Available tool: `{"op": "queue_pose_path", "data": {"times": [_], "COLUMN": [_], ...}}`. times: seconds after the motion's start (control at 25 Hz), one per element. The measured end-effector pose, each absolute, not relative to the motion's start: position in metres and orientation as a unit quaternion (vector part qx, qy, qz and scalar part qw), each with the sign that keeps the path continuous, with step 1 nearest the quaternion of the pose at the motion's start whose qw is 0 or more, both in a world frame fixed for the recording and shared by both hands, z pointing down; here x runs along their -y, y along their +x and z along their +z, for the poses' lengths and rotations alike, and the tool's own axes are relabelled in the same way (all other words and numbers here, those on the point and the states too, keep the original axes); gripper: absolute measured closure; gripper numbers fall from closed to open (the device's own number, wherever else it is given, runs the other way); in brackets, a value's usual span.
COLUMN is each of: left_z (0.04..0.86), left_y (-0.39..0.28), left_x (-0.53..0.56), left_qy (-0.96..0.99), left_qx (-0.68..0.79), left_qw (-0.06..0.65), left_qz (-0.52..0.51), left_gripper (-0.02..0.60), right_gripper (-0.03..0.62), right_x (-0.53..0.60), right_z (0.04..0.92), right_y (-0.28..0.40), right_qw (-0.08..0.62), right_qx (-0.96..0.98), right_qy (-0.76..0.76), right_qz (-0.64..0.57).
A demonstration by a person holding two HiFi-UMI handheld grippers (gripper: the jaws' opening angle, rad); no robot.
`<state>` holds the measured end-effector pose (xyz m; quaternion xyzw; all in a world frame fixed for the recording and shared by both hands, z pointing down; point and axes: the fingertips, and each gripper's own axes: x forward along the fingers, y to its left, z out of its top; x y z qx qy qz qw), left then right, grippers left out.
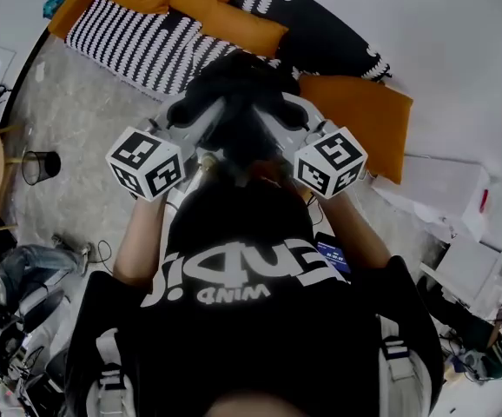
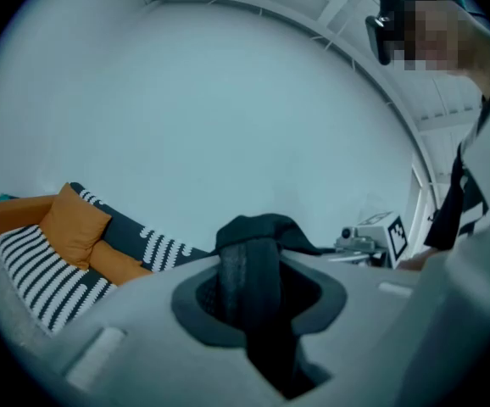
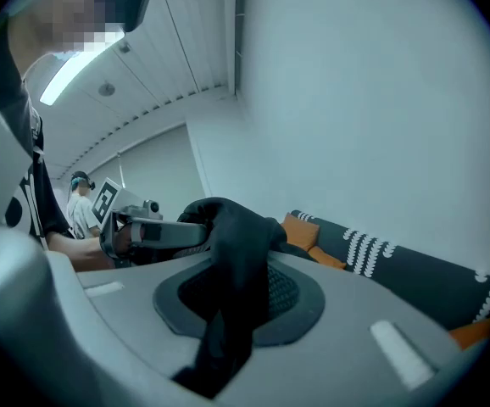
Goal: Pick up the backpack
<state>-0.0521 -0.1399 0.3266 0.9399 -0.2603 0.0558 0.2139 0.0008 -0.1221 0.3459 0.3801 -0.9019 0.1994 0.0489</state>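
Observation:
The black backpack (image 1: pixel 238 81) hangs in the air in front of my chest, held between both grippers. My left gripper (image 1: pixel 201 111) is shut on a black strap (image 2: pixel 249 265) of it, and the webbing runs up through the jaws and folds over the top. My right gripper (image 1: pixel 284 113) is shut on another black strap (image 3: pixel 235 257) in the same way. In the left gripper view the right gripper (image 2: pixel 372 237) shows close by on the right. In the right gripper view the left gripper (image 3: pixel 147 227) shows on the left. Most of the bag's body is hidden behind the grippers and my arms.
Beyond the bag stands a sofa (image 1: pixel 147 46) with a black-and-white striped cover and orange cushions (image 1: pixel 359 111). A black wire wastebasket (image 1: pixel 40 165) sits on the pale carpet at the left. Boxes (image 1: pixel 446 189) and cables crowd the right side, and more clutter lies at the lower left.

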Motion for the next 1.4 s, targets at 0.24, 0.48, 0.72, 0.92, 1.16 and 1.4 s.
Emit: {"op": "queue_pose_path", "data": {"times": [0.24, 0.48, 0.72, 0.92, 1.16, 1.4], "left_z": [0.332, 0.336, 0.339, 0.339, 0.338, 0.334], "left_y": [-0.042, -0.024, -0.028, -0.039, -0.049, -0.067], "left_x": [0.109, 0.076, 0.038, 0.011, -0.011, -0.081], "left_qy": [0.929, 0.914, 0.9, 0.896, 0.897, 0.904], "left_qx": [0.291, 0.333, 0.36, 0.363, 0.358, 0.343], "left_qw": [0.223, 0.227, 0.241, 0.252, 0.258, 0.253], "left_qz": [0.054, 0.05, 0.04, 0.033, 0.03, 0.031], "left_gripper": [0.497, 0.499, 0.499, 0.499, 0.499, 0.499], "right_gripper": [0.531, 0.531, 0.53, 0.53, 0.53, 0.53], "right_x": [0.095, 0.067, 0.034, 0.009, -0.012, -0.083], "right_z": [0.351, 0.355, 0.356, 0.356, 0.356, 0.353], "right_y": [0.011, 0.029, 0.025, 0.014, 0.004, -0.014], "right_qw": [0.05, 0.054, 0.063, 0.066, 0.059, 0.051], "right_qx": [0.913, 0.928, 0.94, 0.943, 0.943, 0.937], "right_qy": [0.349, 0.3, 0.26, 0.241, 0.228, 0.247], "right_qz": [0.205, 0.213, 0.212, 0.221, 0.235, 0.241]}}
